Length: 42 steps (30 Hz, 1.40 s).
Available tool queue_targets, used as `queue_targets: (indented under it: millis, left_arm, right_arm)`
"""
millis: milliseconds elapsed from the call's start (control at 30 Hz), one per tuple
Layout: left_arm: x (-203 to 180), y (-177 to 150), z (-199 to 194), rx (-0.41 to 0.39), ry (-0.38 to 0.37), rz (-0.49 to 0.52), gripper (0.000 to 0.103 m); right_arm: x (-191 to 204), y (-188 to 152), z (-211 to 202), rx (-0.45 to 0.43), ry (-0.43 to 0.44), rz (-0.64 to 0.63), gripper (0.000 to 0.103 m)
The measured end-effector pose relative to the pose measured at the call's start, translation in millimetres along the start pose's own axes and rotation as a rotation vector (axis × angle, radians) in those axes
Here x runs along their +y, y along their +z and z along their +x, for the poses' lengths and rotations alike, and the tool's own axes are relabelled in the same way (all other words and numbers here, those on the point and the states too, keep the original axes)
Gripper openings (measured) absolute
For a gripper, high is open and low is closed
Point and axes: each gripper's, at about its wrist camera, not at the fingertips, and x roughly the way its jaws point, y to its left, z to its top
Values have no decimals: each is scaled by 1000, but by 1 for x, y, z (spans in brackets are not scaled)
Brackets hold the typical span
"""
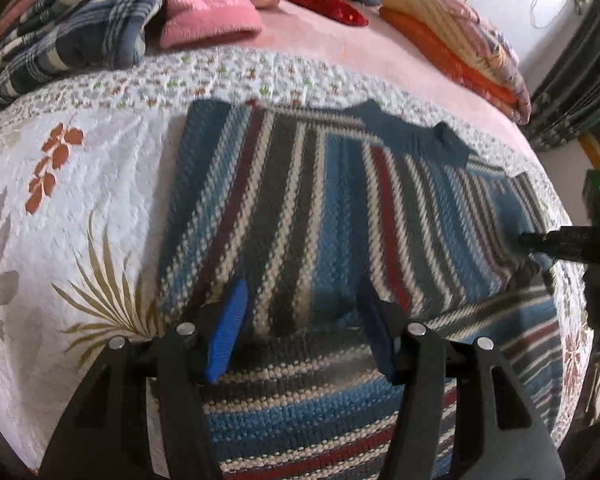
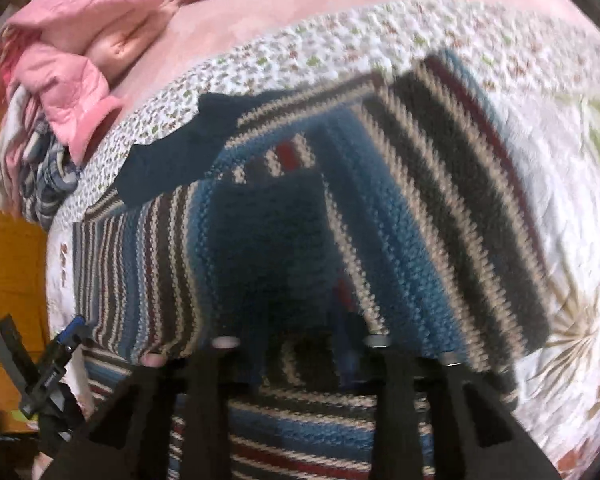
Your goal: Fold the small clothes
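Sweater (image 1: 320,208), striped in blue, grey, cream and dark red knit, lies spread on the bed's white leaf-print quilt (image 1: 80,208), and it fills the near ground of both views. Nearest the left camera, the left tongs (image 1: 300,332) stand apart, blue pads wide of each other, over a fold line where an upper layer with lengthwise stripes meets a lower layer with crosswise stripes. Nothing is pinched between them. In the right wrist view the right tongs (image 2: 300,364) sit low over the same knit; motion blur and shadow hide the pads, though the fingers look spread with cloth showing between them, so I read them as apart but not with certainty.

One side or sleeve appears already turned over the body, so the fold seems partly made and both tools look to be between grips. The next move likely calls for pinching the near edge of the layered knit with both tongs, well spaced, and carrying it toward the dark blue collar (image 1: 416,132) at the far edge, keeping the thick layers from sliding apart.

Farther back lie a pink padded garment (image 1: 204,4), a blue plaid cloth (image 1: 60,40) and folded orange and striped blankets (image 1: 452,40).
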Motion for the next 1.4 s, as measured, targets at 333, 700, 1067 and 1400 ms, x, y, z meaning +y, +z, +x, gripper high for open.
queue_targets:
  millis: [333, 700, 1067, 1400]
  left_arm:
    - [2, -3, 8, 34, 18, 20, 57]
    - [-15, -14, -46, 80, 91, 83, 58]
    - [-5, -119, -132, 239, 119, -39, 67]
    - [-5, -206, -148, 308, 122, -116, 68]
  right_arm:
    - [-6, -12, 12, 16, -79, -56, 10]
    - [16, -36, -48, -33, -21, -90, 36]
    - [-3, -161, -133, 8, 18, -170, 55]
    - [-65, -259, -120, 74, 1, -12, 55]
